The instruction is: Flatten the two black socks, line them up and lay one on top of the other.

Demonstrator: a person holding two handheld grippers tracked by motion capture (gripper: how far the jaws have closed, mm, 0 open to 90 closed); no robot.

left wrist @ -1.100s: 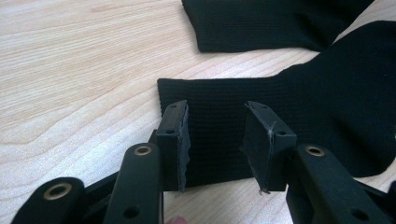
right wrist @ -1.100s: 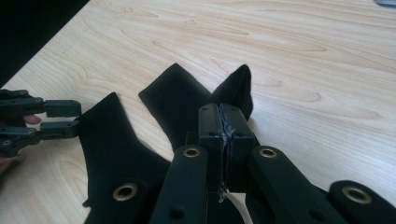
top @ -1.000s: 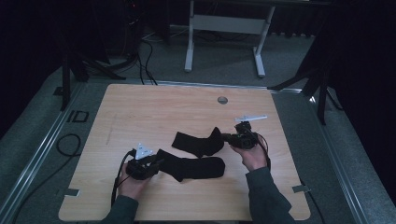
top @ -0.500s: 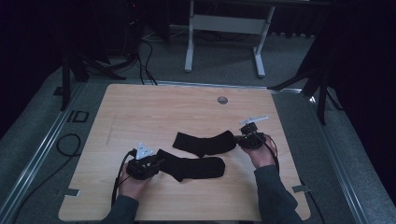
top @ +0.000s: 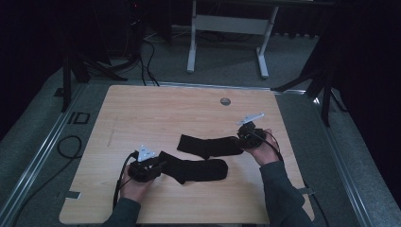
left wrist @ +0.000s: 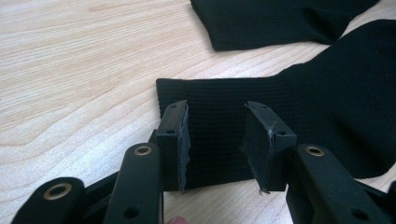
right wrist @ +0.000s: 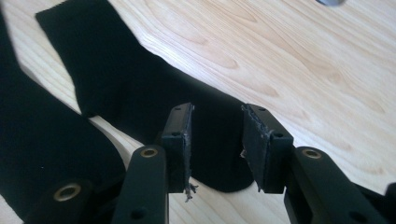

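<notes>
Straddling the near black sock's (top: 194,169) cuff, my left claw (left wrist: 217,137) stands apart; right claw (right wrist: 215,140) has just been opening over the far sock's (top: 210,145) soft, limp toe.

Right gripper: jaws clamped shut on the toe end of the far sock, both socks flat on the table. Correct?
Not quite. The right gripper is not clamped: its jaws have just been opening and stand apart over the far sock, pads not pressing it, as the right gripper view shows. The near sock and the far one do lie flat on the table.
</notes>
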